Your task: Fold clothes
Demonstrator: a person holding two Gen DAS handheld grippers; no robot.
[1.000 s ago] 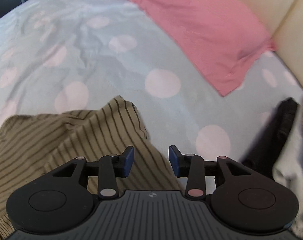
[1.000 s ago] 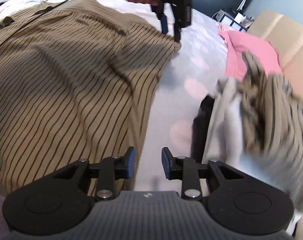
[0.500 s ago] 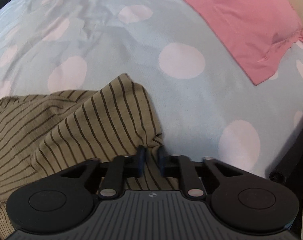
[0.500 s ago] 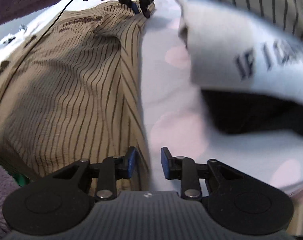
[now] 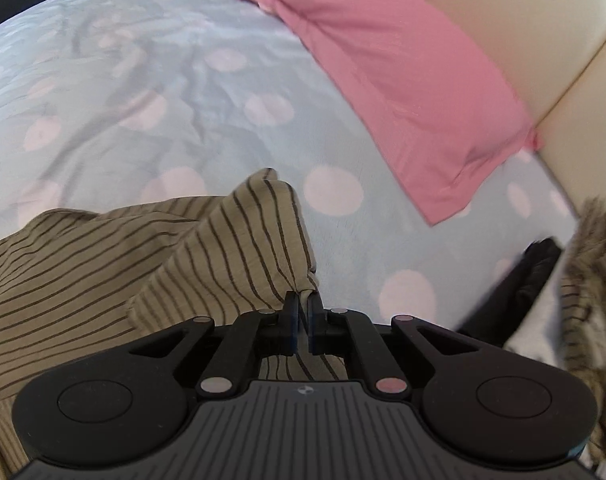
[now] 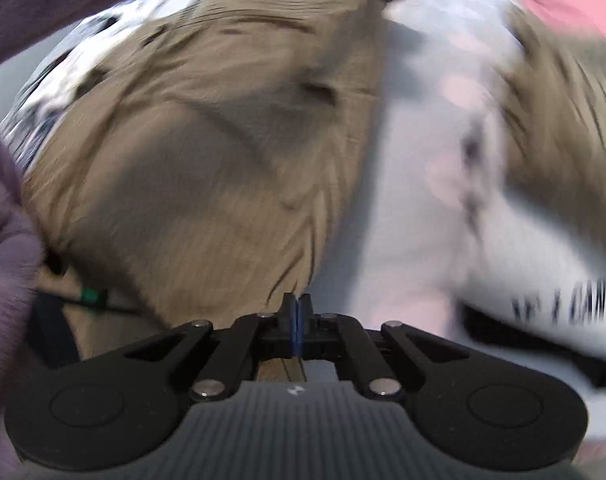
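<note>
- Left gripper (image 5: 302, 307): jaws just closed, pinched tight on a corner of the tan shirt with thin dark stripes (image 5: 151, 264), fabric bunched between the blue pads.
- Left of and behind those jaws: rest of the striped shirt, draped in folds over the pale blue bed sheet with pink dots (image 5: 151, 92).
- Ahead and to the right of the left jaws: a pink pillow (image 5: 387, 76) against a cream padded headboard (image 5: 543, 28).
- Far right of the left jaws: a black garment (image 5: 519, 284) beside a heap of other clothes (image 5: 587, 276).
- Right gripper (image 6: 297, 308): jaws just closed, pads pressed together on the shirt's edge; badly blurred view.
- Left of the right jaws: a purple fleece sleeve (image 6: 7, 240).
- Right of the right jaws: a white garment with dark lettering (image 6: 543, 280).
</note>
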